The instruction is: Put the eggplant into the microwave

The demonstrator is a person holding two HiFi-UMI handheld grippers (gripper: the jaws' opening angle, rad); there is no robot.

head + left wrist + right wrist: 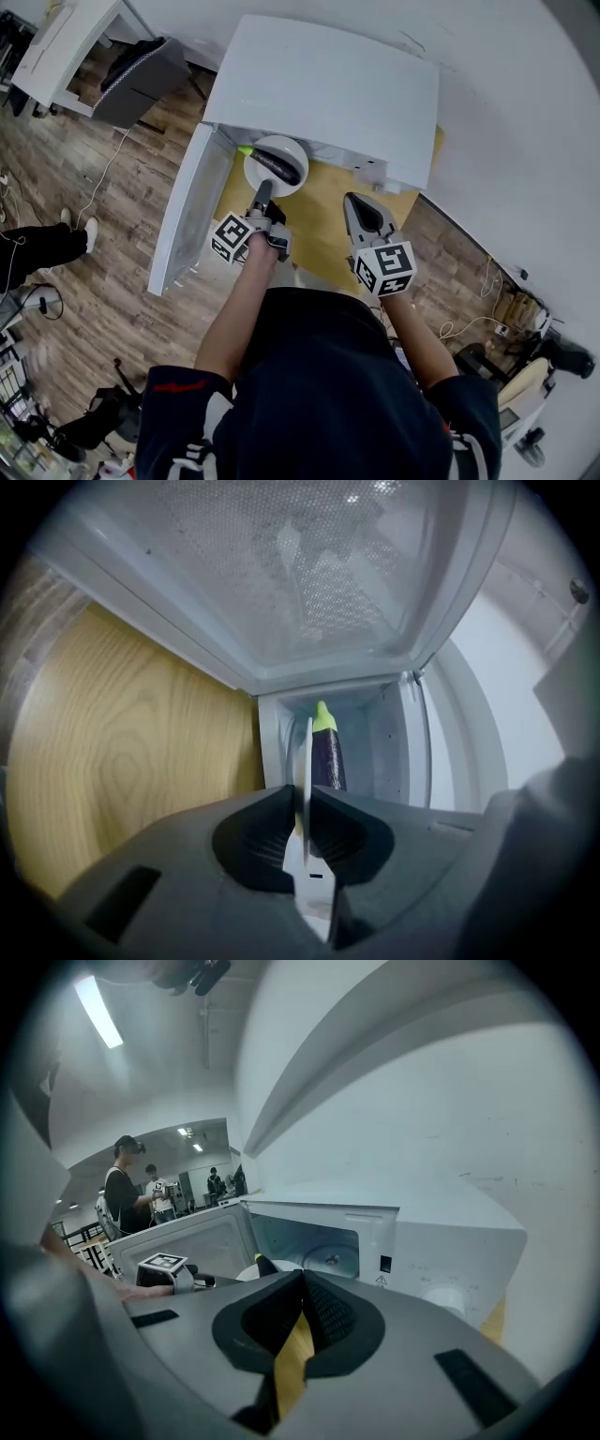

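A dark purple eggplant (275,166) with a green stem lies on a white plate (255,172) at the mouth of the open white microwave (328,84). My left gripper (263,190) is shut on the plate's near rim. In the left gripper view the plate (305,752) stands edge-on between the jaws, with the eggplant (327,757) beyond it against the cavity. My right gripper (354,202) is shut and holds nothing, just right of the plate. The right gripper (302,1283) faces the cavity and its glass turntable (328,1260).
The microwave door (192,211) hangs open to the left of the plate. The microwave stands on a wooden table (323,220). People stand far off behind the door (127,1194). A white desk (66,47) and wood floor lie to the left.
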